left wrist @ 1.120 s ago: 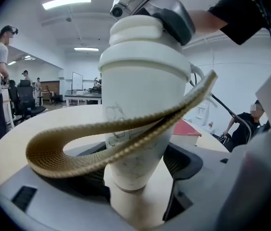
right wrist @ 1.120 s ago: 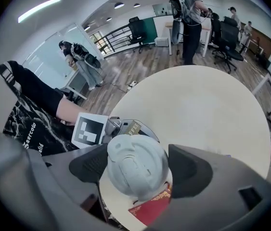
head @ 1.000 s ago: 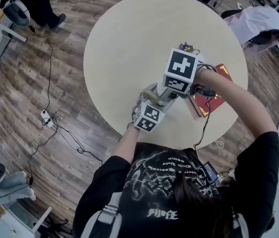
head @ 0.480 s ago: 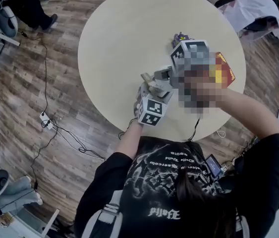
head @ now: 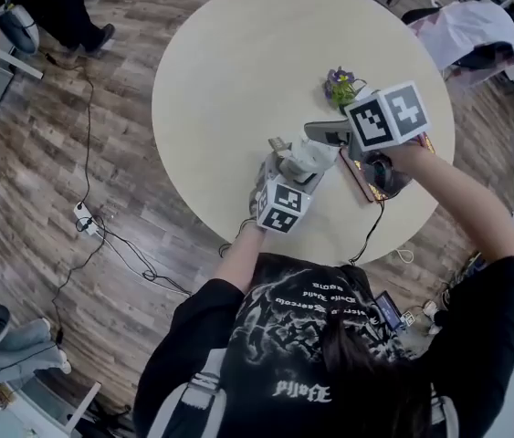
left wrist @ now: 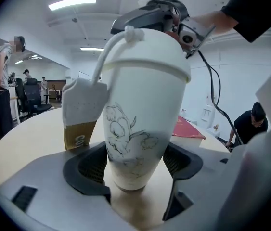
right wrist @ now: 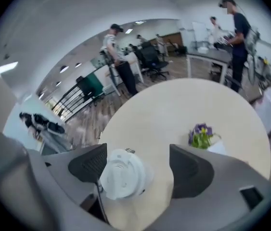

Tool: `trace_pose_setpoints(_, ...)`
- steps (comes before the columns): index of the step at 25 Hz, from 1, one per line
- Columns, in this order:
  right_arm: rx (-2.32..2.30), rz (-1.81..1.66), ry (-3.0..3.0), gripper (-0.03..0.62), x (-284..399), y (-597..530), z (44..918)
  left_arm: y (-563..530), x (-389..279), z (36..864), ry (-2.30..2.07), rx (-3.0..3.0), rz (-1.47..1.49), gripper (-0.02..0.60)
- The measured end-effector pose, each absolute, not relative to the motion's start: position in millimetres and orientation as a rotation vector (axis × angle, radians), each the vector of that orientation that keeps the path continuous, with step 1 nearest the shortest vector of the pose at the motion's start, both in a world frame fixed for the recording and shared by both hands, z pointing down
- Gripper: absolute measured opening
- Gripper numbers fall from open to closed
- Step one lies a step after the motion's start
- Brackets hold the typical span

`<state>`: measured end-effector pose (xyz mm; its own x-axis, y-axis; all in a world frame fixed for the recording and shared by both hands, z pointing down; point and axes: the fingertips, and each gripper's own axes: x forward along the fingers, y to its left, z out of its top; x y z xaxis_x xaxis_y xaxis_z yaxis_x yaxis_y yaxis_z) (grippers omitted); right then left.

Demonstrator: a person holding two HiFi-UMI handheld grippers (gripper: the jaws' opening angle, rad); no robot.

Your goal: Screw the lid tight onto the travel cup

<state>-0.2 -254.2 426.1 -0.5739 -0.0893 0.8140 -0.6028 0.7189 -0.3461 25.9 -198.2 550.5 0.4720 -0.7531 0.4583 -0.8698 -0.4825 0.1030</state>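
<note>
A white travel cup (left wrist: 140,129) with a line drawing stands upright near the table's front edge, its white lid (left wrist: 145,52) on top. A strap and a white-and-brown tag (left wrist: 80,114) hang from it. My left gripper (left wrist: 135,170) is shut on the cup's lower body. In the head view the cup (head: 300,160) sits between both grippers. My right gripper (right wrist: 137,167) looks straight down on the lid (right wrist: 122,173). It is open, with the lid close against the left pad (right wrist: 89,162) and a gap to the right pad (right wrist: 190,170). The right gripper (left wrist: 159,13) hovers just above the lid.
The round beige table (head: 238,80) carries a small purple-flowered plant (head: 340,86) and a red book (head: 375,185) to the right of the cup. A cable hangs over the table's front edge (head: 375,231). People and office chairs stand beyond the table.
My right gripper's marker cube has swung to the right, away from above the cup. The left gripper and the cup have stayed about where they were.
</note>
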Motion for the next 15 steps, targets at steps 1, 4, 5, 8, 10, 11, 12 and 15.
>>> trace_pose_setpoints(1, 0.44, 0.677, -2.144, 0.416, -2, -254, 419, -198, 25, 551, -1.365, 2.407, 0.509, 0.379)
trace_pose_setpoints(4, 0.152, 0.456, -2.22, 0.436, -6, -237, 401, -199, 23, 551, -1.332, 2.429, 0.514, 0.38)
trace_pose_setpoints(5, 0.076, 0.414, -2.225, 0.444, -7, -230, 397, -199, 23, 550, -1.321, 2.436, 0.516, 0.38)
trace_pose_setpoints(8, -0.036, 0.329, -2.24, 0.448, -5, -218, 391, -199, 25, 549, -1.307, 2.446, 0.519, 0.38)
trace_pose_setpoints(10, -0.05, 0.303, -2.269, 0.439, -4, -218, 389, -199, 25, 549, -1.308, 2.444, 0.52, 0.38)
trace_pose_setpoints(11, -0.074, 0.256, -2.283, 0.439, -4, -217, 387, -199, 26, 548, -1.308, 2.445, 0.52, 0.38)
trace_pose_setpoints(12, -0.126, 0.163, -2.289, 0.439, -4, -214, 386, -199, 26, 548, -1.305, 2.447, 0.52, 0.38)
trace_pose_setpoints(15, -0.416, -0.298, -2.174, 0.454, 3, -190, 386, -199, 26, 549, -1.279, 2.46, 0.528, 0.38)
